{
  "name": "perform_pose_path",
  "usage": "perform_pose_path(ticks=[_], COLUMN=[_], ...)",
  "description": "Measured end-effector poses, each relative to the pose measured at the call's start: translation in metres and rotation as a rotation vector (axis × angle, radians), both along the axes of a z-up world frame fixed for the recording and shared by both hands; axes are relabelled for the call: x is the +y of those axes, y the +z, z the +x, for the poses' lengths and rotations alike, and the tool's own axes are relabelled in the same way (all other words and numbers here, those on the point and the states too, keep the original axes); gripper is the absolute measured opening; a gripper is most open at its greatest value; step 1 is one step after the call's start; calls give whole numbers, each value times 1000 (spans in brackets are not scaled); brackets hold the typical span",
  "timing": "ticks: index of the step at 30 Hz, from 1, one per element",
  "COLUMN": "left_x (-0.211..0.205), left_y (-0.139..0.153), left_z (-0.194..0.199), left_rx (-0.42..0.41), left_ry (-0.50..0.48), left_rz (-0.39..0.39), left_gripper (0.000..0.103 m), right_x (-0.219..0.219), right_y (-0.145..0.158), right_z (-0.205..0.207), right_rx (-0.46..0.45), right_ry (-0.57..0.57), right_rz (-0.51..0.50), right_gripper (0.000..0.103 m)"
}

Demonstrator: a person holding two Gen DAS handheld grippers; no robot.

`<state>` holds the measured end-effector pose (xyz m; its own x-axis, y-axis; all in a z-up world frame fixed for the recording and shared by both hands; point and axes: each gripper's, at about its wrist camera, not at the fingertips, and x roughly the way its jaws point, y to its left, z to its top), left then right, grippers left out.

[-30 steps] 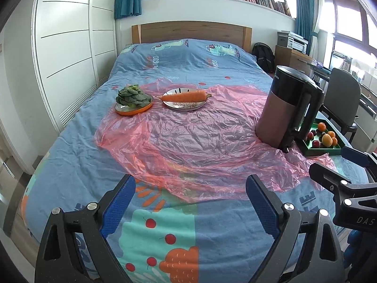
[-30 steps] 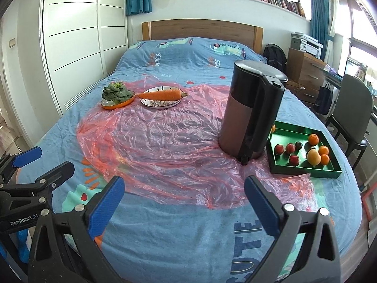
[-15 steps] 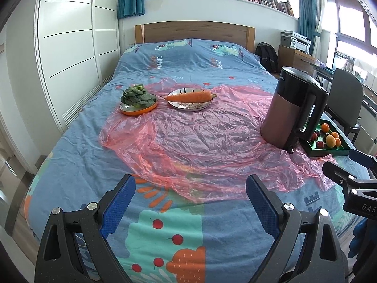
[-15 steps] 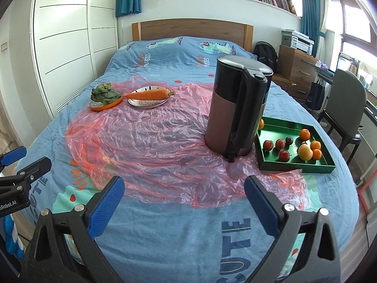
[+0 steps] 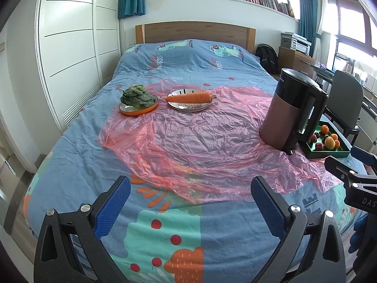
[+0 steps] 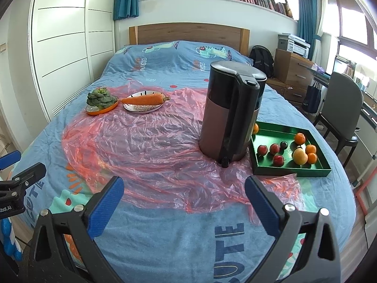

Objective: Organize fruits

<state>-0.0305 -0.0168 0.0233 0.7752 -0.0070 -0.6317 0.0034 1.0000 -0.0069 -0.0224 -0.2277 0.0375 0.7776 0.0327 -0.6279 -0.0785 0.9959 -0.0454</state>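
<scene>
A: What does the left camera see?
B: A bed (image 5: 77, 155) under a pink plastic sheet (image 5: 188, 141). The left gripper (image 5: 190, 204) has just been opening; its fingers stand wide with nothing between them. The fruits (image 5: 329, 141) lie in a green tray (image 5: 329, 153) at the far right, behind a kettle (image 5: 289, 110).

A: And the right camera?
B: Same bed. The right gripper (image 6: 184, 200) gapes empty too. The tray sits just beside the kettle, ahead and to the right.

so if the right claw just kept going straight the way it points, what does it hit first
Probably the pink plastic sheet on the bed, just ahead of the open right claw. The kettle stands further on and slightly right, so it likely comes after, though depth is hard to judge here.
</scene>
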Motion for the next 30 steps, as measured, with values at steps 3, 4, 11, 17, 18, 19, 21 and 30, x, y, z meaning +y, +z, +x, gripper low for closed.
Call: perform_pose_path(ticks=[3,4,11,17,18,19,21,30], left_x=[-1,-1,-5,-10,-11,-11,-11,-14], left_y=[1,1,0,0,0,0,0,-4], left_z=[1,1,3,5,6,7,7,13], left_rx=[-4,-6,-9,-10,-8,-7,-7,2], left_ry=[-2,-3,-11,-7,-7,-7,-6,-15], left_rz=[2,1,13,28,29,30,31,29], left_gripper=[100,100,100,100,100,100,100,100], right_x=[-4,-7,-19,-26,-28,-30,-33,-39], right_y=[0,0,-6,-11,-12,-13,-14,-19], right_z=[3,3,8,12,12,12,13,16], right_rx=[-3,-2,7,15,16,17,20,34], right_ry=[-10,-14,-41,-53,-56,-60,-67,-80], right_rz=[5,6,17,22,24,27,31,25], right_gripper=[103,103,103,103,103,103,103,103])
